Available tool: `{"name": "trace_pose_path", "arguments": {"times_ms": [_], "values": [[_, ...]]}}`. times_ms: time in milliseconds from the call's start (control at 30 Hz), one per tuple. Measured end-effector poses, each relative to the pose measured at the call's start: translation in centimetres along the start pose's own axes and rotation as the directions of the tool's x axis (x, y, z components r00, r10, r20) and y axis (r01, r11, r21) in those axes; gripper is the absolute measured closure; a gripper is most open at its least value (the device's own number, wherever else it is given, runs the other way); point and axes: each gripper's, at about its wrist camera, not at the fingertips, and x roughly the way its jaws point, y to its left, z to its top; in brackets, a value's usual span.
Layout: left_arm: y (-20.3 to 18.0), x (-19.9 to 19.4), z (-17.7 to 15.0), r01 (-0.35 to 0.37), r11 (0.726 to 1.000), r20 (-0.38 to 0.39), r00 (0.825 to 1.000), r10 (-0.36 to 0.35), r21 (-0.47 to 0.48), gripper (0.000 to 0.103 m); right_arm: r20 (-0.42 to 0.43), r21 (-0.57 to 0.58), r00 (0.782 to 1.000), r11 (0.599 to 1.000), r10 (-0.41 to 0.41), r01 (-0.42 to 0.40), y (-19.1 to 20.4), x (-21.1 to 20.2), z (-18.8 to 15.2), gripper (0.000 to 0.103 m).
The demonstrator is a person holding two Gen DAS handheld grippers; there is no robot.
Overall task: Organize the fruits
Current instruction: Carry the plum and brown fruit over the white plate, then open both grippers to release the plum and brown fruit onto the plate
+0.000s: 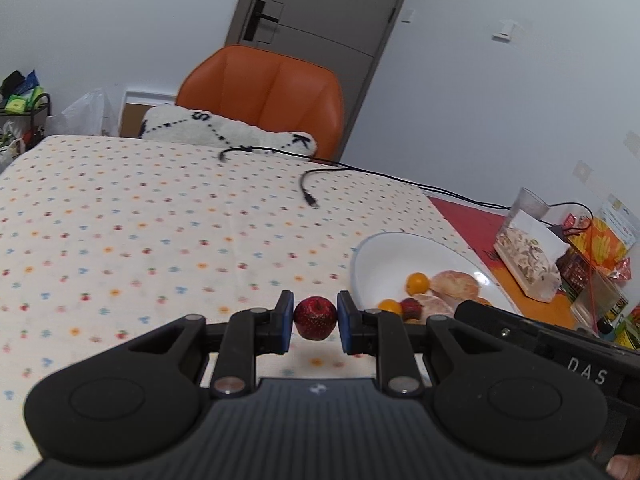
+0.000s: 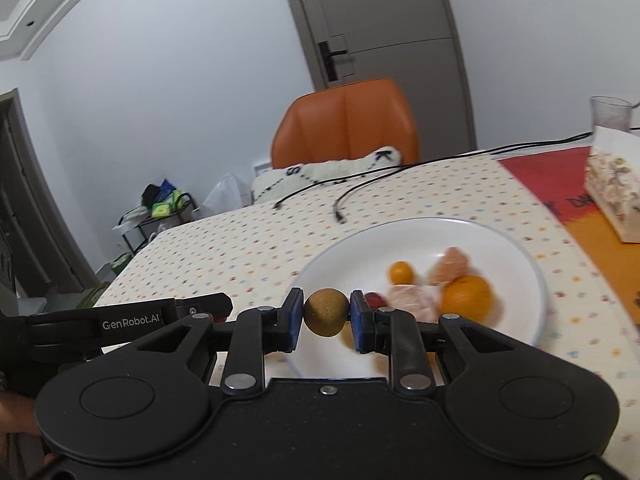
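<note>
My left claw [image 1: 315, 318] is clamped on a strawberry [image 1: 315, 317] at lower centre, above the dotted tablecloth [image 1: 120, 220]. My right claw [image 2: 326, 312] grips a brown round fruit [image 2: 326, 312] over the near rim of the white plate [image 2: 400, 236]; an orange [image 2: 467, 294] and peeled segments [image 2: 414, 300] lie beyond it, right of centre.

Dotted tablecloth [image 1: 140, 220], white plate [image 2: 400, 232], cables [image 1: 308, 192]

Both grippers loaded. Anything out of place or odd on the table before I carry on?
Two loose black cables trail across the dotted tablecloth beyond the white plate, ends lying free. Otherwise nothing stands out: left gripper holds a strawberry, right gripper a brownish round fruit.
</note>
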Motion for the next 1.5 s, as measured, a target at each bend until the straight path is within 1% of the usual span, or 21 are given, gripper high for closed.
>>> {"name": "trace_pose_path", "arguments": {"times_ms": [167,467,667,700,733,933,1000,1100,1167,1200,1267,1300,1367,1400,1433,1467,1500], "values": [[-2.1,1.1,-0.4,0.026,0.999,-0.015,1.000,-0.026,0.025,0.082,0.015,0.028,0.999,0.999,-0.036,0.036,-2.4,-1.4,-0.2,0.080],[-5.1,2.9,-0.7,0.044,0.997,-0.041,0.998,-0.041,0.065,0.082,0.030,0.099,0.995,0.991,-0.092,0.089,-6.9,-2.8,-0.7,0.080],[-5.9,4.0,-1.3,0.038,0.996,-0.071,0.997,-0.032,0.082,0.081,0.032,0.125,0.995,0.988,-0.094,0.089,-8.1,-2.7,-1.0,0.080],[-6.0,4.0,-1.3,0.037,0.996,-0.069,0.997,-0.032,0.084,0.081,0.032,0.130,0.995,0.987,-0.095,0.090,-8.2,-2.7,-1.0,0.080],[-6.1,3.9,-1.2,0.034,0.996,-0.066,0.997,-0.029,0.088,0.078,0.033,0.135,0.995,0.987,-0.096,0.090,-8.4,-2.7,-1.0,0.080],[-5.9,3.5,-0.8,0.014,0.995,-0.057,0.998,-0.008,0.100,0.077,0.046,0.152,0.994,0.984,-0.103,0.095,-8.7,-2.1,-0.6,0.079],[-5.6,3.3,-0.6,0.006,0.995,-0.053,0.999,0.000,0.101,0.074,0.053,0.166,0.992,0.981,-0.114,0.103,-8.8,-2.0,-0.5,0.074],[-5.1,2.9,-0.4,-0.012,0.995,-0.045,0.999,0.016,0.094,0.068,0.062,0.161,0.991,0.981,-0.115,0.104,-8.5,-2.1,-0.3,0.070],[-4.7,2.6,-0.2,-0.024,0.996,-0.043,0.999,0.028,0.088,0.060,0.066,0.152,0.991,0.983,-0.114,0.103,-8.3,-2.2,-0.2,0.065],[-4.6,2.5,-0.1,-0.028,0.996,-0.041,0.999,0.031,0.085,0.058,0.068,0.152,0.991,0.983,-0.117,0.105,-8.1,-2.3,-0.2,0.065],[-4.3,2.0,0.0,-0.032,0.996,-0.030,0.999,0.035,0.080,0.049,0.069,0.160,0.991,0.982,-0.115,0.103,-8.0,-2.5,-0.2,0.064],[-4.2,1.7,0.1,-0.035,0.996,-0.024,0.999,0.037,0.080,0.048,0.067,0.162,0.991,0.982,-0.114,0.102,-7.9,-2.5,-0.2,0.063],[-4.0,1.2,0.2,-0.043,0.995,-0.016,0.999,0.045,0.087,0.039,0.061,0.157,0.992,0.983,-0.109,0.098,-7.5,-2.4,-0.3,0.055],[-3.8,1.0,0.2,-0.048,0.995,-0.012,0.999,0.050,0.089,0.036,0.058,0.150,0.993,0.984,-0.103,0.093,-7.2,-2.4,-0.4,0.052],[-3.7,0.7,0.3,-0.052,0.995,-0.007,0.999,0.053,0.088,0.032,0.056,0.143,0.994,0.986,-0.096,0.087,-6.9,-2.4,-0.6,0.047],[-3.4,0.4,0.3,-0.052,0.995,0.000,0.999,0.052,0.084,0.030,0.056,0.136,0.994,0.987,-0.089,0.081,-6.6,-2.5,-0.7,0.043],[-3.2,0.0,0.3,-0.052,0.995,0.005,0.999,0.052,0.080,0.029,0.057,0.131,0.995,0.989,-0.082,0.074,-6.2,-2.5,-0.7,0.042]]}}
